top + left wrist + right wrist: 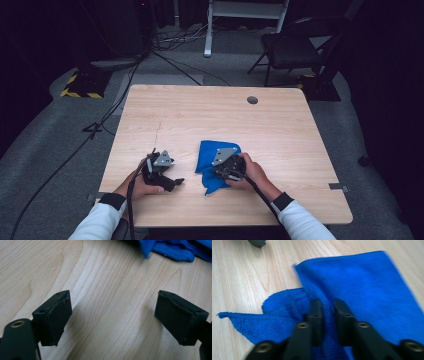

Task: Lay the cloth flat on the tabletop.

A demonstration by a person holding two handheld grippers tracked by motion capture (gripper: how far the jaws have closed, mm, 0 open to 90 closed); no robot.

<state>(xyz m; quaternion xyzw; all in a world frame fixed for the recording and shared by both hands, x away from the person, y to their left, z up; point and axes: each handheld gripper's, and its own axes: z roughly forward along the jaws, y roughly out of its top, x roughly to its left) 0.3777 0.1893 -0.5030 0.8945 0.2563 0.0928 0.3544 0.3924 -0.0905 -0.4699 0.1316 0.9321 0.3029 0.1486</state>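
Two tongs are at work over a pale wooden surface (pixel 210 115), and a single blue cloth (pixel 212 157) lies between them, on the near half and a little right of centre. The right tongs (pixel 327 315) are clenched on a raised fold of that cloth: in the right gripper view the two black jaws stand close together with a ridge of blue pile pinched between them. From that grip the cloth spreads away as a broad flat panel to the far right, while a crumpled, pointed corner trails off to the near left. Its long axis, seen from the high view, runs roughly from far to near, with a narrow tail toward the person.

The left tongs (pixel 112 317) are released, jaws set wide apart over bare wood and holding nothing. In the left gripper view the cloth's rumpled edge (pixel 175 250) shows just beyond them, ahead and to the right, near but apart.

So the relation that matters is this: the cloth lies to the right of the left tongs (pixel 159 167), with its loose edge facing them, and the right tongs (pixel 227 162) already have it. As I judge it, any spreading or folding will need the open left tongs to travel right and take that loose edge or corner, so the cloth can be handled between two grips.
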